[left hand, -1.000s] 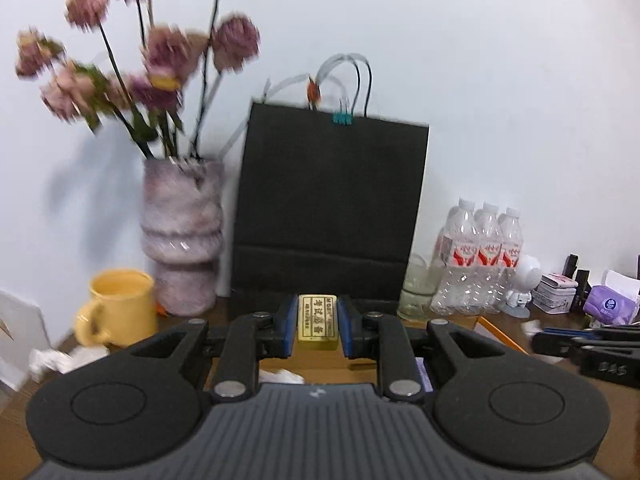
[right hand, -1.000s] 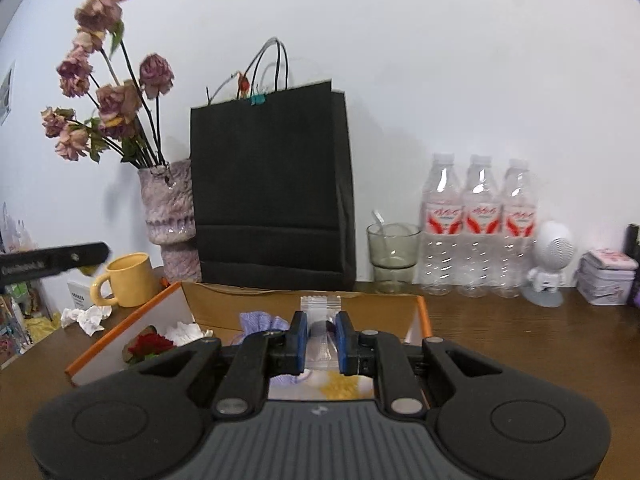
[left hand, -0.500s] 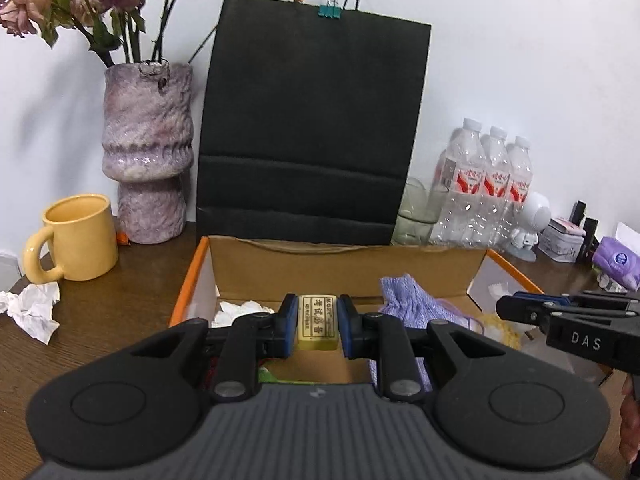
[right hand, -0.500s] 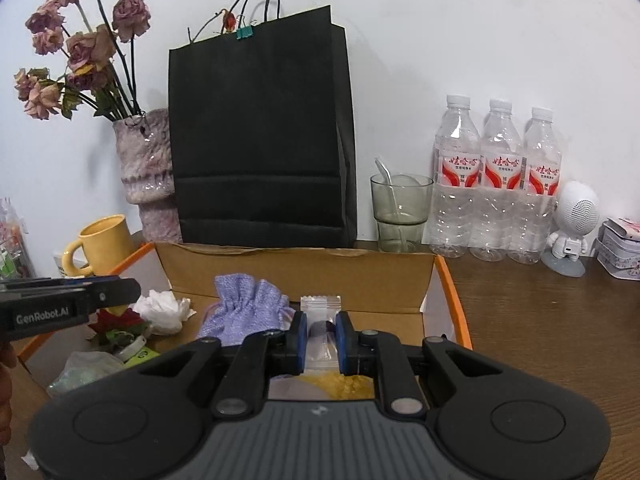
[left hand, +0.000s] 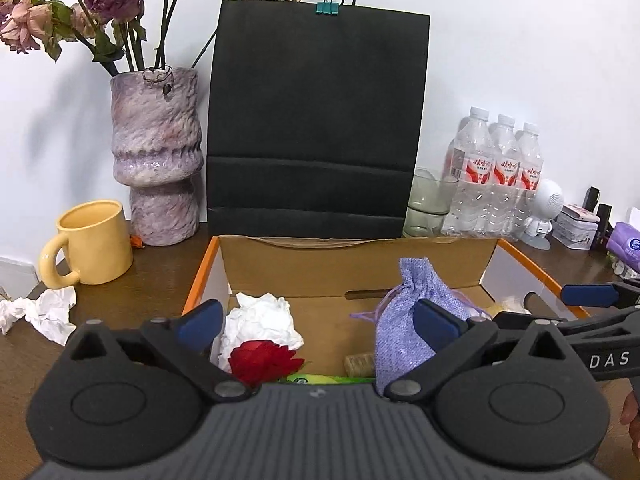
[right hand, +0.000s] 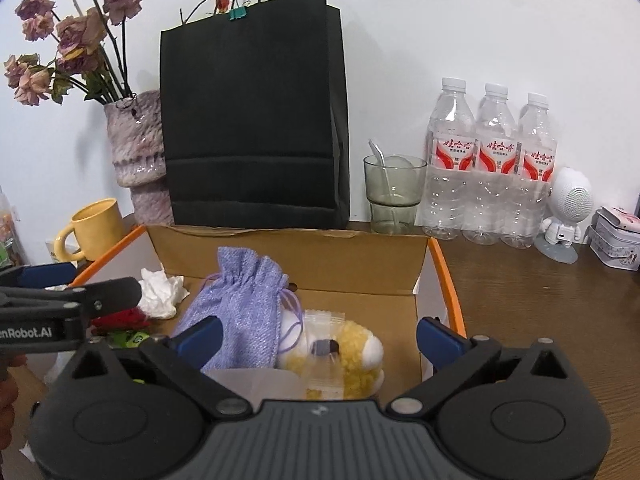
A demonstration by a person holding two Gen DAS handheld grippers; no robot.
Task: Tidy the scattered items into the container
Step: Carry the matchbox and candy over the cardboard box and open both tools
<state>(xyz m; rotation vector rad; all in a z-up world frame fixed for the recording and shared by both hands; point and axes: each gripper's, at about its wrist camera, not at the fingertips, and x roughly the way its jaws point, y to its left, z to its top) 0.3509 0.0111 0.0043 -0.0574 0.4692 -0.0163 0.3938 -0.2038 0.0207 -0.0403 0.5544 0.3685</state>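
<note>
An open cardboard box with orange edges [left hand: 360, 258] [right hand: 288, 256] stands before the black bag. In it lie a purple drawstring pouch [left hand: 404, 320] [right hand: 244, 304], a white crumpled tissue [left hand: 264, 320], a red flower [left hand: 262, 362], a gold bar [left hand: 359, 364] and, in the right wrist view, a yellow plush toy [right hand: 356, 364] with a small clear packet [right hand: 326, 344] on it. My left gripper [left hand: 316, 320] is open and empty over the box's left half. My right gripper [right hand: 318, 336] is open and empty over the right half.
A black paper bag [left hand: 316, 120], a purple vase of dried roses [left hand: 156, 156], a yellow mug [left hand: 90, 242], a glass [right hand: 394, 192], three water bottles [right hand: 492, 168] and a white robot figure [right hand: 568, 212] stand behind. A crumpled tissue [left hand: 40, 312] lies on the table at left.
Both grippers moved down over the box and opened. The left let go of the gold bar, the right let go of the clear packet; both items now lie in the box.
</note>
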